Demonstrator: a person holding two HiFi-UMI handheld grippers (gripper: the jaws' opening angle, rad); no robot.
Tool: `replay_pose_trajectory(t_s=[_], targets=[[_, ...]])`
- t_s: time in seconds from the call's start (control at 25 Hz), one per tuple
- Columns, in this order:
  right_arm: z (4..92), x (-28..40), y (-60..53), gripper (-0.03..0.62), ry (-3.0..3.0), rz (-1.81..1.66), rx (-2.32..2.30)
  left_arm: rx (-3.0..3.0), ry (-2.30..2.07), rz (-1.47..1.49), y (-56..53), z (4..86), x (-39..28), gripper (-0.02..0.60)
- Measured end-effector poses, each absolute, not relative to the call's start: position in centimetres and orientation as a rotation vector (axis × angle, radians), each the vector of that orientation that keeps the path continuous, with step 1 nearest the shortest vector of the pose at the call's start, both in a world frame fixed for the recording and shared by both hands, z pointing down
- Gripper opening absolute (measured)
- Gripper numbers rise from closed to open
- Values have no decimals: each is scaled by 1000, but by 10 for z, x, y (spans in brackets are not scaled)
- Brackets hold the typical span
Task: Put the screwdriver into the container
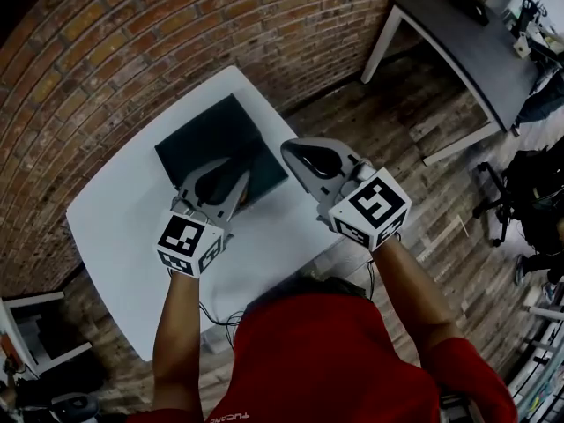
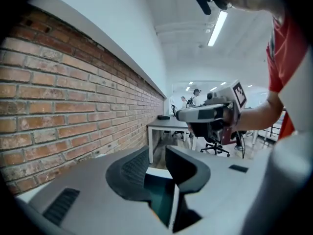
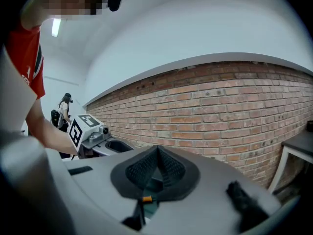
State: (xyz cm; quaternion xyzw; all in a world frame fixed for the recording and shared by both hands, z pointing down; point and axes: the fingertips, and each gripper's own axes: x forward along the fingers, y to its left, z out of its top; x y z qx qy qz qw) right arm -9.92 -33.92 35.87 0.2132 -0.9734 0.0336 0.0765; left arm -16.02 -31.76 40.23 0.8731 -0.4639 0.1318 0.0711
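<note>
Starting with the widest surface, the white table [image 1: 132, 227] lies under both of your tools. The dark container [image 1: 207, 135] sits on it, ahead of and below your right gripper [image 1: 291, 151] and off toward its left side. That gripper is raised clear of the table, just off the container's right edge, with its jaws aimed across the rim.

Your left gripper [image 1: 233, 176] is the nearer one. It hangs over the container's near edge with its jaws apart and nothing held. In the left gripper view only the teal floor of the container shows through the gap.

Your right gripper is clenched, its tips meeting. Low between its pads the right gripper view shows a slim dark thing with a small orange collar, which I take to be the screwdriver [image 3: 146, 198]. It appears to be pinched there rather than lying loose, though so little of it shows that this is a judgement. Its long axis seems to run back along the jaw slot, roughly in line with the gripper itself.

So the move belongs to your right hand. Carry the jaws forward and to their left until they stand over the open floor, clear of your left gripper, and lower before you release.
</note>
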Motion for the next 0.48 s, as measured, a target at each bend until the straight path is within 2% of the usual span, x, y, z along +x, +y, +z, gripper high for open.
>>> replay_pose_trajectory(t_s=[0.48], targets=[[326,-100,-318,31,-3036,97,577,2699,-1545,117,-289,328,-148,59]])
